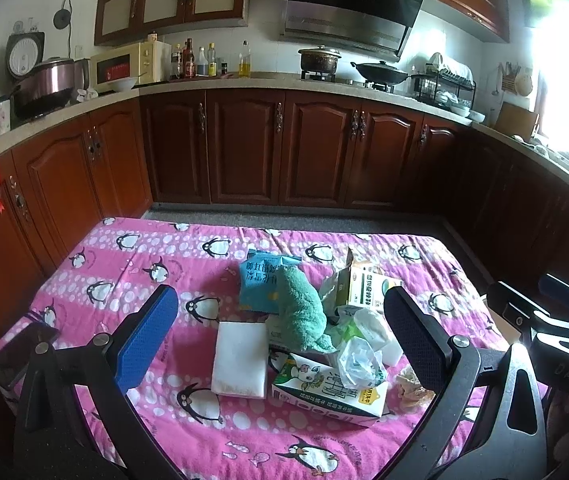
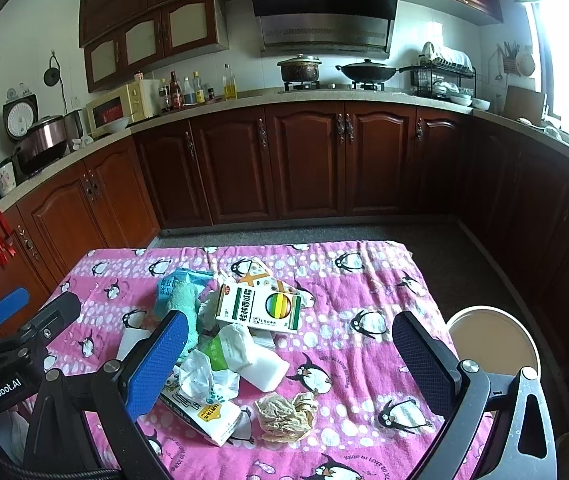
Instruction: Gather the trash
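2 sets of tongs hang over the table, both spread wide and gripping nothing — my left gripper [image 1: 280,344] above the milk carton [image 1: 328,394], my right gripper [image 2: 288,360] above the crumpled paper [image 2: 286,418]. I'd start with that paper: it lies apart from the trash heap [image 2: 240,332], nearest the bin [image 2: 496,340] — lower squarely, pinch its middle.
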Action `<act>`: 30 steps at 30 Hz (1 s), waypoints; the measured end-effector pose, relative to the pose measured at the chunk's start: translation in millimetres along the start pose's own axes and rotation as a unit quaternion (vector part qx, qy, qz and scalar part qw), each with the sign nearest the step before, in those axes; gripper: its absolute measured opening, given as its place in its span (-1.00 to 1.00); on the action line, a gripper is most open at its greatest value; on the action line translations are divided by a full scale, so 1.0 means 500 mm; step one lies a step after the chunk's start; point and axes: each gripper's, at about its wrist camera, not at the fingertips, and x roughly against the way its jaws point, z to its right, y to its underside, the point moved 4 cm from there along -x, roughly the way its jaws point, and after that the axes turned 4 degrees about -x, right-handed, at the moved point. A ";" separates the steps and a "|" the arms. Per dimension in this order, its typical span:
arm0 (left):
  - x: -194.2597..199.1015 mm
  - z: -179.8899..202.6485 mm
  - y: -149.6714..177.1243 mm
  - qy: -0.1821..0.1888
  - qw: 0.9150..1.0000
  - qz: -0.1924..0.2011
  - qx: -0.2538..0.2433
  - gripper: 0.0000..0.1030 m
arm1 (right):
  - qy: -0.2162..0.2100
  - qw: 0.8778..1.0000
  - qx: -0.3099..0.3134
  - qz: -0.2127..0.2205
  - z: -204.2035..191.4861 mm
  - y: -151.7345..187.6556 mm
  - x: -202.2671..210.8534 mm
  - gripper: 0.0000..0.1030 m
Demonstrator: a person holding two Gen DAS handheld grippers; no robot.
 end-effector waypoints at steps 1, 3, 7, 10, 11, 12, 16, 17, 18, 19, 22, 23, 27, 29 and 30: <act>-0.001 0.000 0.000 0.000 1.000 0.000 0.000 0.99 | -0.001 1.000 -0.001 0.000 0.000 0.000 0.000 0.97; -0.001 0.002 0.001 0.000 1.000 0.000 -0.001 0.99 | -0.001 1.000 -0.003 0.001 0.002 0.000 -0.001 0.97; -0.001 0.000 0.001 0.001 1.000 0.001 0.000 0.99 | 0.000 1.000 -0.004 0.002 0.003 0.000 -0.003 0.97; 0.000 0.001 0.000 0.002 1.000 0.000 0.000 0.99 | 0.000 1.000 -0.003 0.003 0.003 0.000 -0.002 0.96; -0.001 0.001 0.001 0.002 1.000 0.000 -0.001 0.99 | 0.000 1.000 -0.002 0.003 0.003 0.000 -0.002 0.96; -0.002 0.001 0.002 0.002 1.000 0.000 -0.001 0.99 | 0.000 1.000 -0.002 0.003 0.003 0.001 -0.002 0.97; -0.003 0.005 0.001 0.003 1.000 0.000 -0.001 0.99 | 0.000 1.000 -0.002 0.003 0.003 0.001 -0.002 0.97; -0.003 0.005 0.001 0.003 1.000 0.000 0.000 0.99 | 0.000 1.000 -0.002 0.003 0.003 0.001 -0.002 0.97; -0.003 0.005 0.001 0.003 1.000 0.000 0.000 0.99 | 0.000 1.000 -0.003 0.003 0.003 0.001 -0.002 0.97; -0.004 0.006 0.002 0.003 1.000 0.000 0.000 0.99 | 0.000 1.000 -0.003 0.003 0.003 0.001 -0.002 0.97; -0.009 0.008 0.004 0.003 1.000 -0.002 0.000 0.99 | 0.000 1.000 -0.002 0.004 0.003 0.001 -0.003 0.97; -0.011 0.009 0.005 0.004 1.000 -0.003 0.001 0.99 | 0.000 1.000 -0.002 0.004 0.003 0.001 -0.003 0.97; -0.008 0.008 0.006 0.004 1.000 -0.007 0.002 0.99 | 0.000 1.000 0.000 0.003 0.004 0.002 -0.004 0.97; -0.008 0.008 0.006 0.004 1.000 -0.007 0.003 0.99 | 0.000 1.000 0.002 0.004 0.003 0.003 -0.005 0.97; -0.008 0.008 0.006 0.005 1.000 -0.007 0.003 0.99 | 0.000 1.000 0.003 0.004 0.003 0.003 -0.006 0.97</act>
